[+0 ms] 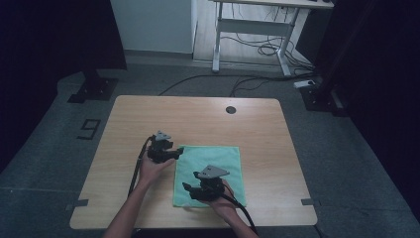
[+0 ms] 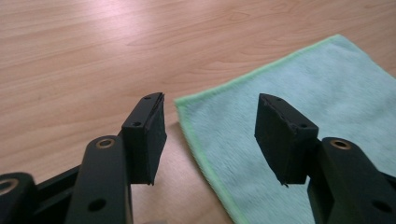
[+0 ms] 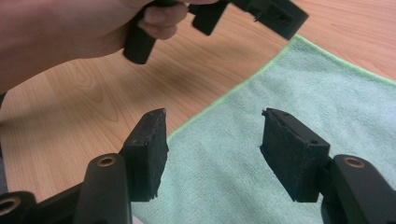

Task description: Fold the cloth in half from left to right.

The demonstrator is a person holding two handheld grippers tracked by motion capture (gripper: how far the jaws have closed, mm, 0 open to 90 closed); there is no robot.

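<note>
Both hand-held grippers are released: the left hand-held gripper (image 1: 174,155) hovers at the green cloth's (image 1: 223,163) corner, the right hand-held gripper (image 1: 187,189) above the cloth on the tabletop (image 1: 198,119).

One camera hangs above your side of the worktop (image 1: 198,116), looking forward and down from well back, taking in the whole top and the floor beyond. The other two ride your grippers, low and close over the wood, each looking along its own jaws. All three share the green cloth (image 1: 218,163) (image 2: 299,107) (image 3: 261,135) near the worktop's front edge.
</note>
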